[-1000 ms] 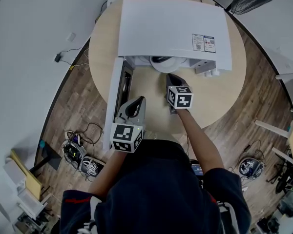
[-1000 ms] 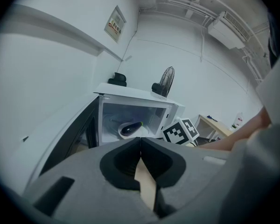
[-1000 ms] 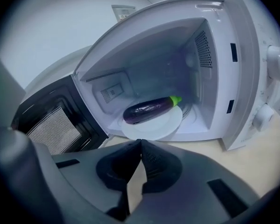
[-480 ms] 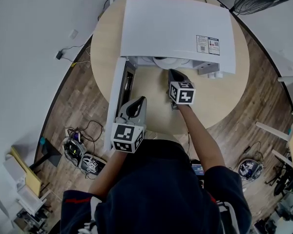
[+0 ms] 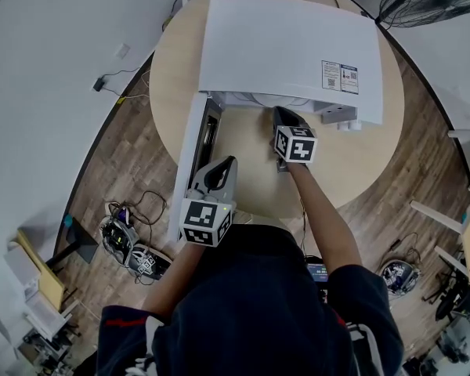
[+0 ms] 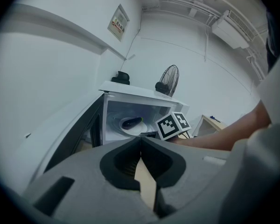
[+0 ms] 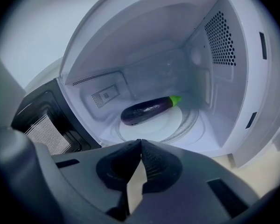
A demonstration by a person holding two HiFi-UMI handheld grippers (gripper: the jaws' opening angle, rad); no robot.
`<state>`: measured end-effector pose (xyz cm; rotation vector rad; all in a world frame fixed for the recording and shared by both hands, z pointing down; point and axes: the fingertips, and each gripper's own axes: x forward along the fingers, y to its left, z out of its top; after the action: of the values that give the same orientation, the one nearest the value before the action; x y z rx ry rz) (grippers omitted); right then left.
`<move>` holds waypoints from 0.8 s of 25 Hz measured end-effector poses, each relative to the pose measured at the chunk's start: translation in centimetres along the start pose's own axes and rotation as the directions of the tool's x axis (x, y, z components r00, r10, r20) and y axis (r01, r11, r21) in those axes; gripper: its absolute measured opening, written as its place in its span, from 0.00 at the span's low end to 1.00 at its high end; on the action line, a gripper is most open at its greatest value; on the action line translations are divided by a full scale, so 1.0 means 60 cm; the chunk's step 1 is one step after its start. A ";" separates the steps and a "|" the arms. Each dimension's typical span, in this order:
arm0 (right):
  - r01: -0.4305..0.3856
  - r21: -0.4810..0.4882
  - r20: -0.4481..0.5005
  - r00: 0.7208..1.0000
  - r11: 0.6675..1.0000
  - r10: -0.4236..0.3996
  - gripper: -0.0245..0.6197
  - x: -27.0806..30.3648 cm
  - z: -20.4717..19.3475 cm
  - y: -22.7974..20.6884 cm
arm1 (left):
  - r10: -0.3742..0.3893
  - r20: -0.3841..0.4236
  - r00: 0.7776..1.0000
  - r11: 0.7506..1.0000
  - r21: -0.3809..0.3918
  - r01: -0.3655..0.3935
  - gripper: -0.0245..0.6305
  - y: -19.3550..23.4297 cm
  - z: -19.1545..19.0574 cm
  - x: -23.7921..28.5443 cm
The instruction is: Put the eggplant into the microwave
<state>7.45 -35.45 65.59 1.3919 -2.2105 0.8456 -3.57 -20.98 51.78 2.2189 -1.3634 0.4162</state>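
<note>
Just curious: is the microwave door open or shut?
Open: the microwave door stands swung out at the left, and the eggplant shows on the plate inside.

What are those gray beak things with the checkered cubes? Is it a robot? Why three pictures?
No robot: a person holds two tools called grippers, each with two jaws like a beak. One picture comes from a camera on the person's head, looking down at a round table with a white microwave, its door open. The other two come from cameras riding on the left gripper and the right gripper. The cubes are part of them. Both beaks are shut and empty. The purple eggplant lies on the round plate inside the microwave.
</note>
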 end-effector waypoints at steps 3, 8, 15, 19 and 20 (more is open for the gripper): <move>0.003 0.002 0.003 1.000 1.000 -0.003 0.06 0.004 0.004 -0.001 | 0.000 0.000 1.000 1.000 -0.002 0.000 0.06 0.000 -0.001 0.001; -0.003 0.021 0.005 1.000 1.000 0.003 0.06 0.006 0.006 -0.001 | 0.001 -0.003 1.000 1.000 -0.005 -0.001 0.06 0.001 -0.003 0.001; -0.006 0.043 0.010 1.000 0.999 0.006 0.06 -0.008 0.004 -0.004 | -0.011 0.002 1.000 1.000 -0.001 0.011 0.06 -0.008 -0.002 0.004; 0.001 0.023 0.005 1.000 1.000 -0.001 0.06 -0.027 0.003 -0.002 | -0.019 0.011 1.000 1.000 0.004 0.018 0.06 -0.013 0.002 0.003; 0.002 0.015 0.004 1.000 1.000 -0.002 0.06 -0.034 0.002 0.000 | -0.020 0.015 1.000 1.000 0.006 0.020 0.06 -0.014 0.004 0.002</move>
<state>8.29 -34.20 64.25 1.4041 -2.2096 0.8612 -2.77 -20.86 51.43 2.2426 -1.3476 0.3977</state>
